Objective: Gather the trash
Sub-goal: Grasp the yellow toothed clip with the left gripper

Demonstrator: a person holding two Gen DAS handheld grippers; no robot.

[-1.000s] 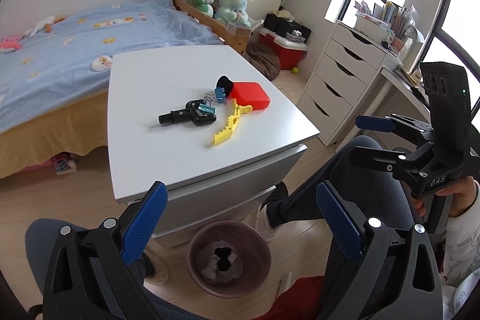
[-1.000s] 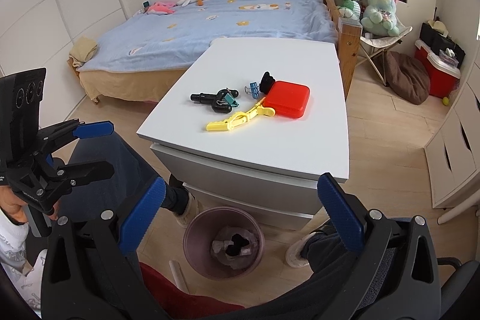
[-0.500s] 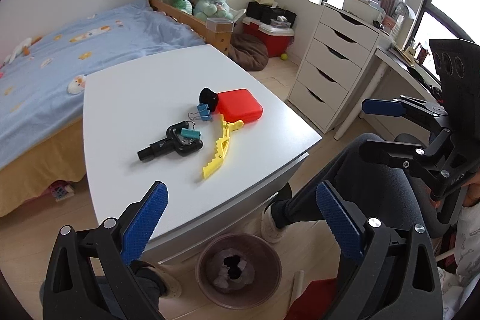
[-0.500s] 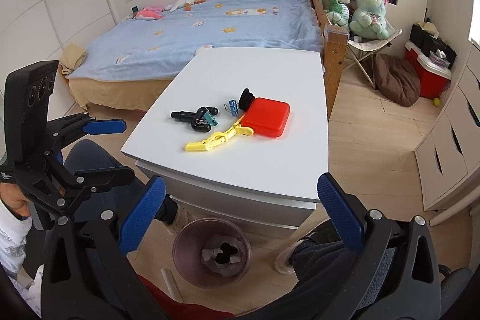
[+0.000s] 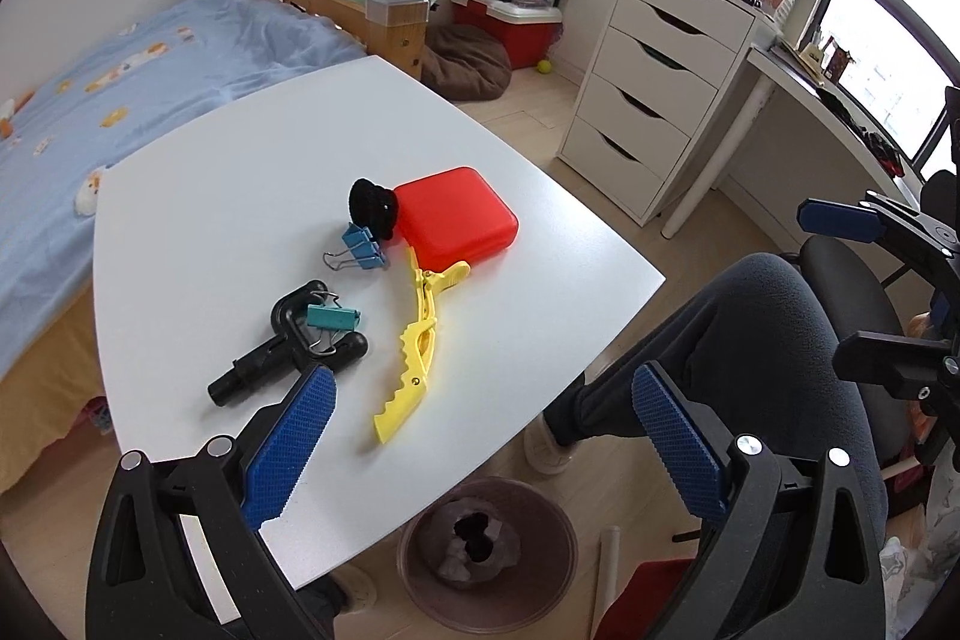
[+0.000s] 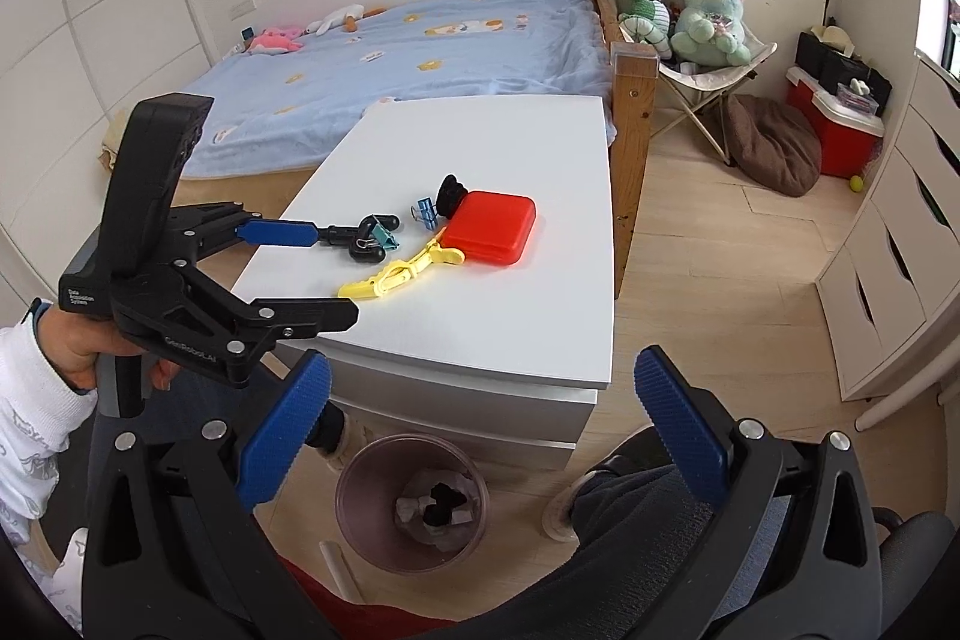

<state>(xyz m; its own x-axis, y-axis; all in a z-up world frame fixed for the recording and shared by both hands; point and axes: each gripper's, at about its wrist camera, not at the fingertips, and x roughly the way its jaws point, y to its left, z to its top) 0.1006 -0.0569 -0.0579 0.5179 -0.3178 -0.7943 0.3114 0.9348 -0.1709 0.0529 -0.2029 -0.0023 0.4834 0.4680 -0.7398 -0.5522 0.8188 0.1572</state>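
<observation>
White desk (image 5: 252,196) carries the candidates for disposal: a red case (image 5: 457,215), a black fuzzy lump (image 5: 372,208) touching its edge, a blue binder clip (image 5: 364,247) just beside that, a yellow clip (image 5: 414,352), and a black handled tool (image 5: 288,346) with a teal binder clip (image 5: 333,319) lying on it. We see the left gripper (image 5: 477,436) with jaws released and empty, hanging above the desk's near edge; the right gripper (image 6: 474,418) is likewise spread and empty, farther back. A brown bin (image 6: 411,502) stands on the floor below the desk front, already holding crumpled scraps. We judge the step to be approach and selection: the next move calls for lowering one gripper onto a chosen item, probably the lump.
</observation>
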